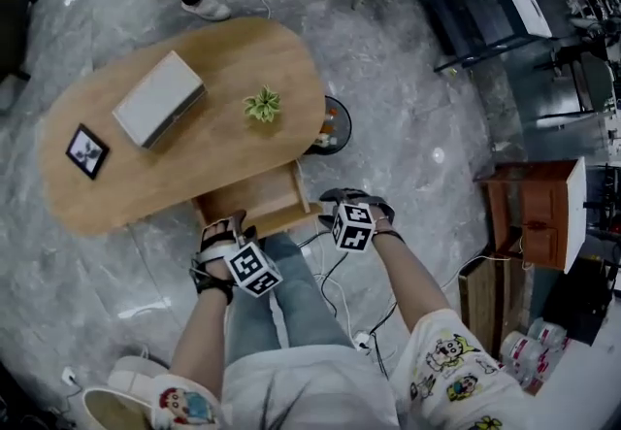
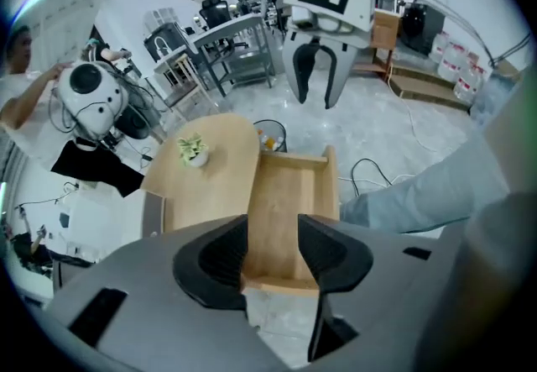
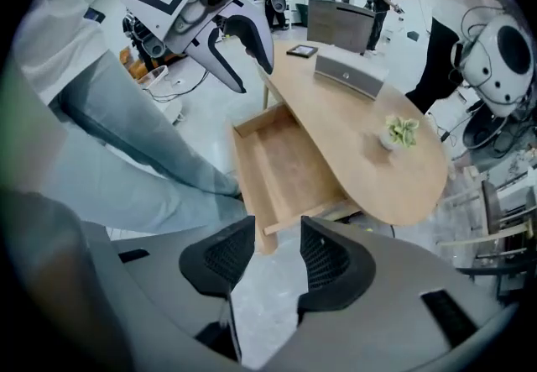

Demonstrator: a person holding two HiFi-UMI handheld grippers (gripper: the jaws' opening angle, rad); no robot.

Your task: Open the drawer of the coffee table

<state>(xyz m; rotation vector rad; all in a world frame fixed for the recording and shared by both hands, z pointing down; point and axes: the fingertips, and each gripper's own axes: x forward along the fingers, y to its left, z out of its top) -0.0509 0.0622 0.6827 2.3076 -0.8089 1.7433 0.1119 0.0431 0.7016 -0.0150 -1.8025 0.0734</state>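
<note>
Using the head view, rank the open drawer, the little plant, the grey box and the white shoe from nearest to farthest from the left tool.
1. Drawer: pulled out, just ahead of the left tool.
2. Plant, middle of the table, and grey box, to the plant's left: too close to call.
3. White shoe: on the floor beyond the table's far edge.

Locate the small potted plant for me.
In the head view the potted plant stands on the coffee table, right of the grey box and just above the open drawer.
</note>
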